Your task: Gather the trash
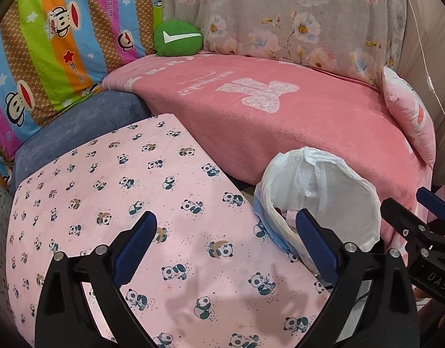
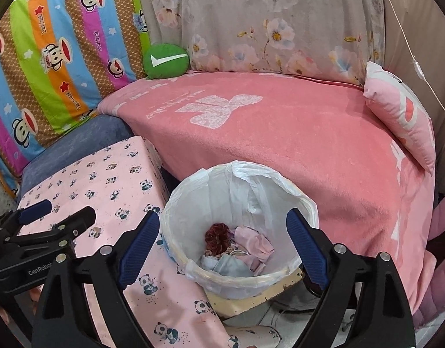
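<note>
Both claws spread wide and empty beside the lined waste bin.

The right gripper (image 2: 222,232) hangs over the bin (image 2: 193,269), whose white liner holds crumpled pink and dark red trash (image 2: 237,243) at 6 o'clock. The left gripper (image 1: 225,229), at 9 o'clock from the bin, hovers over the panda-print cloth (image 1: 106,179).

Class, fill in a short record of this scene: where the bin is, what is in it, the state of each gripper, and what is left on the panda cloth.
bin: white-lined, between panda cloth and pink blanket
bin contents: dark red scrunched item, pink and pale blue scraps
left gripper: open, empty, over panda cloth
right gripper: open, empty, above bin
trash on panda cloth: none visible
</note>
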Demonstrator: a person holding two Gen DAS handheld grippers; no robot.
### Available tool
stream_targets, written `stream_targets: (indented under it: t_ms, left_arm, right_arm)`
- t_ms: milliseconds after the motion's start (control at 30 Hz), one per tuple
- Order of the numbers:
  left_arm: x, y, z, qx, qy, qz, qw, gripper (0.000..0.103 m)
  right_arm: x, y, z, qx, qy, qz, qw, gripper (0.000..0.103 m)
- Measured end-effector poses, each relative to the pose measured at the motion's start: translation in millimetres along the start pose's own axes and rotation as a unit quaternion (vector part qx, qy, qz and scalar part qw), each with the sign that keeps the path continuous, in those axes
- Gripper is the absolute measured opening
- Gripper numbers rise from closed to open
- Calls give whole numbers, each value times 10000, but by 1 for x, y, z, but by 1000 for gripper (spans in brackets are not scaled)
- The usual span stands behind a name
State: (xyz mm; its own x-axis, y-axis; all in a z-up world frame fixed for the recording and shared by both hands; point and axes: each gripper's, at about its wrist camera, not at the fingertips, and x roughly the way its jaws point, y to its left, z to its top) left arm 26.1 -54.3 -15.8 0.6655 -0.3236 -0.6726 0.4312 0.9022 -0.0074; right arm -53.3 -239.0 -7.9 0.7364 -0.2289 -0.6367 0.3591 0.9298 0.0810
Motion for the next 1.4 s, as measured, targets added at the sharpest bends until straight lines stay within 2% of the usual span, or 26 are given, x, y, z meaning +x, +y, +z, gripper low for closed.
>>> stream_targets:
  t_ms: [100,133,800,1300,1400]
  left_arm:
    - [0,-3,-2,54,7,19,10000,92]
    - [1,-3,-2,65,17,21,10000,92]
    - [3,-11,-12,51,168,44,9998,94]
    - [7,-21,-19,106,388,-72,9992,94]
    - [8,-20,-21,58,388,38,9992,96]
  right_arm:
    - [2,1,-4,-4,64,-4,10000,88]
    - [3,1,-6,-9,65,-12,10000,92]
    - [-1,0,-24,-51,125,-241,9996,92]
    - [-1,-5,-32,-58,204,-306,9993,92]
    - [-2,-5,-34,-64,215,-345,9992,92]
